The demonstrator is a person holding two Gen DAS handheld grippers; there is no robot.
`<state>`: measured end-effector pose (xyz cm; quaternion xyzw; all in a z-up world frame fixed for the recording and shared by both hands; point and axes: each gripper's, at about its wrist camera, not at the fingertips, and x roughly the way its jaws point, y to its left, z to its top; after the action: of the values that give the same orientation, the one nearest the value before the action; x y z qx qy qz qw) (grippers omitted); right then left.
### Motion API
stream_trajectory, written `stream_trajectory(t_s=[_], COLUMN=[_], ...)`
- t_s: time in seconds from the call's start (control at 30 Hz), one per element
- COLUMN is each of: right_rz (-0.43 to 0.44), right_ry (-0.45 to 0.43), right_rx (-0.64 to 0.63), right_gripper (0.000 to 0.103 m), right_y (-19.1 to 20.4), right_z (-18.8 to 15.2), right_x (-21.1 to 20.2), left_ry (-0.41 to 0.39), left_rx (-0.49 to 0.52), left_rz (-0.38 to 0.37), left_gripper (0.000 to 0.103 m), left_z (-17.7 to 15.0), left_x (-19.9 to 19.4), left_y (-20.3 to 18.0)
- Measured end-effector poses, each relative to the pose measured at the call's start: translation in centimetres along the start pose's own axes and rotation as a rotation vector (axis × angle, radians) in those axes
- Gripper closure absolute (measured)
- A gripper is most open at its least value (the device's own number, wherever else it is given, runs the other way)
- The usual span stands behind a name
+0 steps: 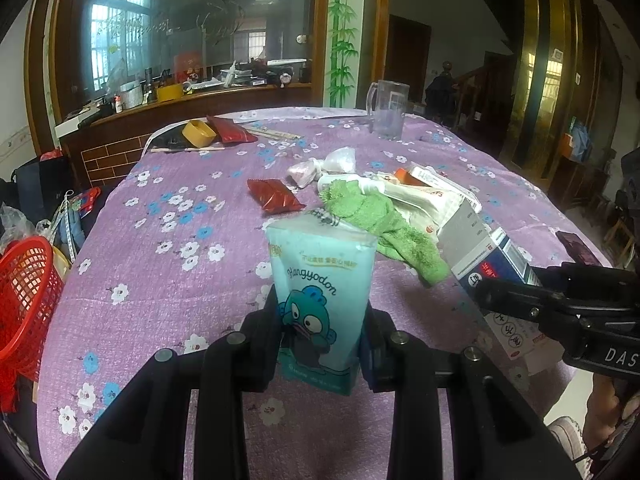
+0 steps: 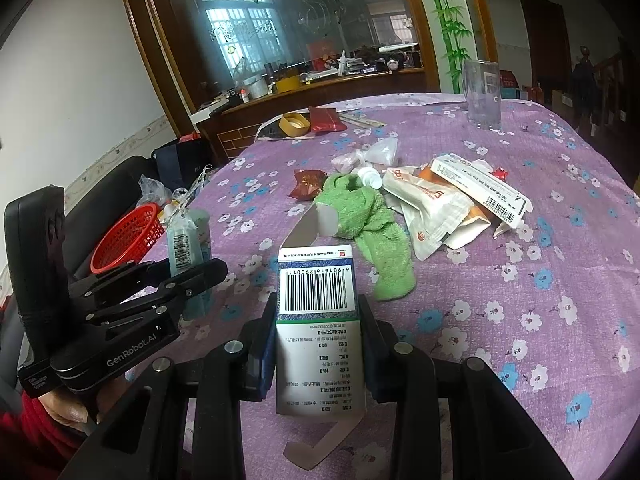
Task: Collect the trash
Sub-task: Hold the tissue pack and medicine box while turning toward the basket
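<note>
Both grips loaded. Left gripper (image 1: 320, 344) clamps a teal cartoon-printed tissue packet (image 1: 322, 280); right gripper (image 2: 320, 344) clamps a white-and-blue barcoded cardboard carton (image 2: 318, 320), flap hanging open. Both pitch downward over the purple floral tablecloth (image 1: 168, 272). Probable next move: carry to the red plastic mesh basket (image 1: 24, 300) at left. Keep pressure steady and let go only above its rim.
</note>
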<state>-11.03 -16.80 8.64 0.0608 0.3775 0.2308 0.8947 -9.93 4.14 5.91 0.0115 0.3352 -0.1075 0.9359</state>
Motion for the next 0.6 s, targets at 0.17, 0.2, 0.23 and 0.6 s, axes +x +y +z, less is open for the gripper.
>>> stream_trajectory(t_s=[0.17, 0.2, 0.23, 0.6], right_rz=[0.003, 0.003, 0.004, 0.011], right_ry=[0.003, 0.003, 0.003, 0.007], right_rx=[0.007, 0.009, 0.011, 0.033], right_gripper=[0.065, 0.065, 0.065, 0.065], right_y=[-0.2, -0.3, -0.4, -1.0], right_z=[-0.1, -0.1, -0.2, -0.4], right_x=[0.0, 0.0, 0.0, 0.0], left_ry=[0.0, -0.001, 0.0, 0.009], left_rx=[0.004, 0.003, 0.003, 0.017], left_rz=[-0.001, -0.001, -0.002, -0.004], left_gripper=[0.072, 0.072, 0.072, 0.072], left_z=[0.0, 0.0, 0.0, 0.0], left_x=[-0.1, 0.0, 0.0, 0.2], left_y=[-0.2, -0.2, -0.2, -0.7])
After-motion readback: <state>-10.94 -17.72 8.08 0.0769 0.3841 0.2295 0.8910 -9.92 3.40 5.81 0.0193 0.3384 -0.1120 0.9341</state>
